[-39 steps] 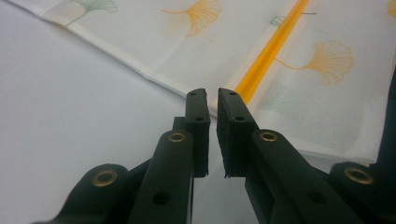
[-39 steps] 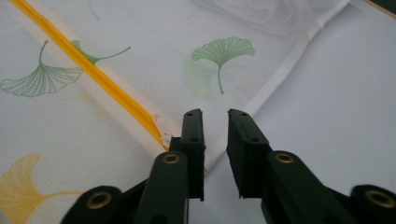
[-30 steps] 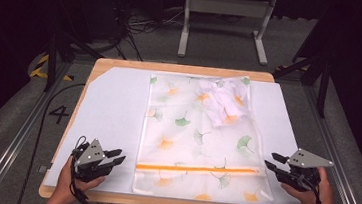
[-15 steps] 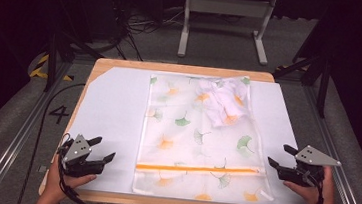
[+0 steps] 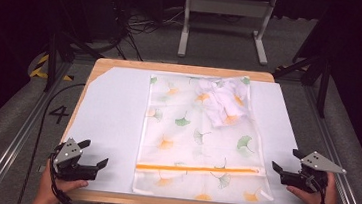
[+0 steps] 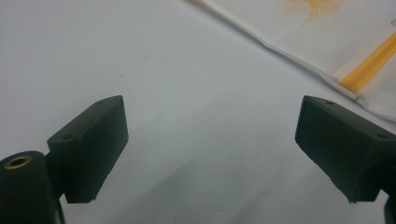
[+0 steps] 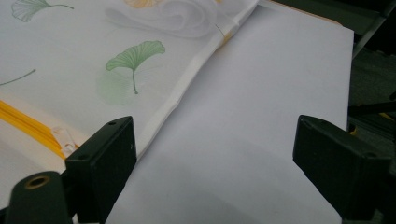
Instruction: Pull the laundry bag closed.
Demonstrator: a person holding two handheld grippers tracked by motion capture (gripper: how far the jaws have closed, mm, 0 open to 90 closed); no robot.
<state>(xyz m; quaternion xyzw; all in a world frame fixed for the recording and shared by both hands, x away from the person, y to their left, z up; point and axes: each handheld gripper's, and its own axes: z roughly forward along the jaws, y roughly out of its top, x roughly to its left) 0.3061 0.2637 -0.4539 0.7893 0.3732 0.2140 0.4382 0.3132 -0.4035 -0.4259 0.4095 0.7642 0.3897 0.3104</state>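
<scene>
Both pairs of jaws have just been opening and now stand spread with nothing between them. The left gripper (image 5: 92, 160) has drawn out to the near-left corner, the right gripper (image 5: 283, 163) to the near-right edge. The mesh laundry bag (image 5: 198, 139) lies flat mid-table, orange zipper (image 5: 197, 169) near, white garment (image 5: 219, 103) inside at its far end: the bagging looks finished and released.

Bench (image 5: 122, 68) evenly lit from overhead; surroundings left dark. High view soft, slightly grainy; near claw pads blurred.
</scene>
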